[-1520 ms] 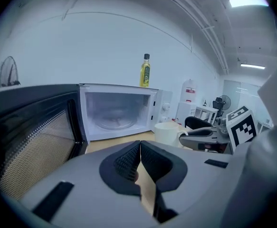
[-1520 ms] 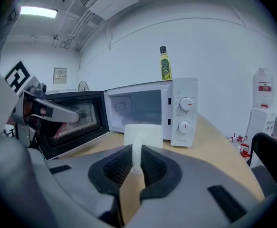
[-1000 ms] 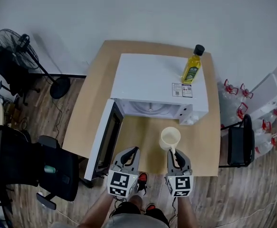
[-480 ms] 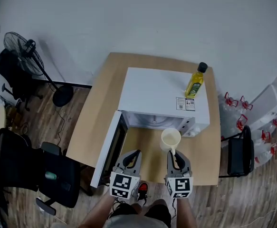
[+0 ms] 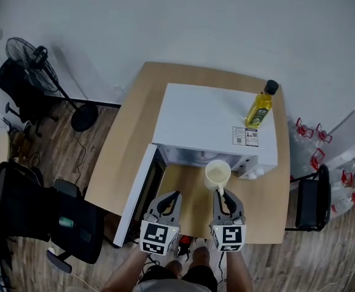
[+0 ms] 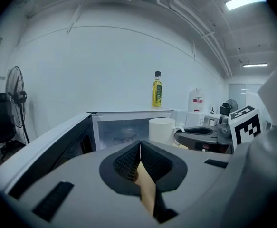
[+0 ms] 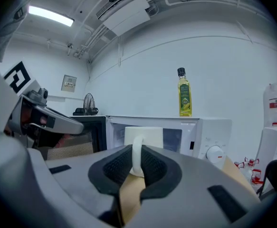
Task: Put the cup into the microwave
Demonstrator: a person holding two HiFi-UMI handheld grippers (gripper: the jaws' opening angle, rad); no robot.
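Observation:
A cream cup (image 5: 217, 174) hangs in the air just before the open mouth of the white microwave (image 5: 210, 121). My right gripper (image 5: 221, 194) is shut on the cup's handle (image 7: 137, 156); the cup (image 7: 143, 139) fills the middle of the right gripper view, with the microwave (image 7: 195, 132) behind it. The microwave door (image 5: 138, 191) stands swung open to the left. My left gripper (image 5: 176, 194) is shut with nothing in it, held beside the door; in the left gripper view the cup (image 6: 162, 130) and the oven cavity (image 6: 121, 131) lie ahead.
A yellow oil bottle (image 5: 259, 109) stands on the microwave's top right corner. The wooden table (image 5: 128, 132) carries the oven. A floor fan (image 5: 40, 66) and black chairs (image 5: 37, 215) are at the left, a black chair (image 5: 313, 202) and water jugs at the right.
Both grippers have moved forward toward the microwave, and the cup now sits right at the cavity opening instead of over the table's front.

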